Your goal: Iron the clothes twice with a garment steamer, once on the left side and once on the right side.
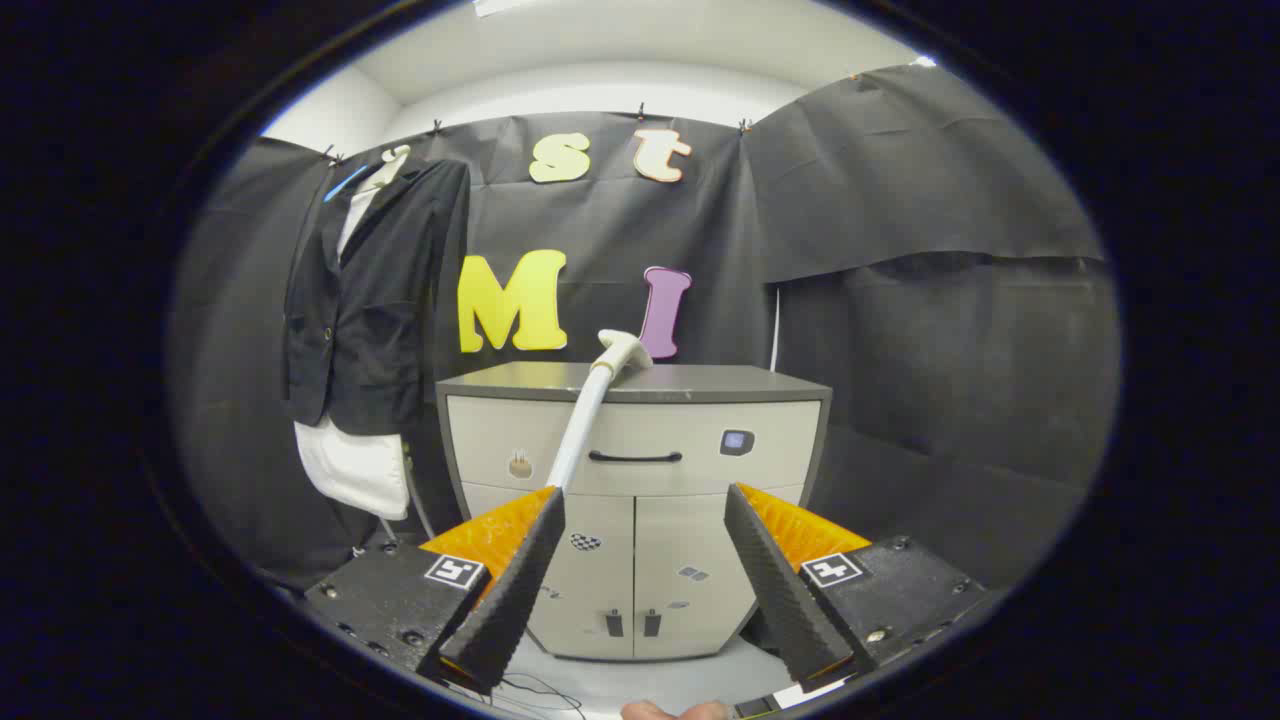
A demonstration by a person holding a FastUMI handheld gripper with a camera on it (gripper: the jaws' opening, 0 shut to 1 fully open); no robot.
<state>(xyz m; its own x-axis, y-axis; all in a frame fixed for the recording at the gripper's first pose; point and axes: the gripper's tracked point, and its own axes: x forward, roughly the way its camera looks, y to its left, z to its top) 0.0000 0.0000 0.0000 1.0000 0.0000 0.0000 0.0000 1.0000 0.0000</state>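
Note:
A dark suit jacket (375, 300) over a white shirt (352, 466) hangs on the booth wall, up and to the left of my fingers. The white garment steamer (592, 405) leans with its head on top of the grey cabinet (640, 470), its handle sloping down toward my left finger (510, 590). My gripper (640, 505) is open, with a wide gap between its fingers and nothing in it. The steamer's handle passes just behind the tip of the left finger; I cannot tell whether it touches.
The cabinet stands straight ahead with a drawer handle (635, 458) and two lower doors. The floor below it is pale. A thin dark cable (540, 690) lies on the floor near my fingers. A fingertip of a person's hand (672, 710) shows just under the gripper.

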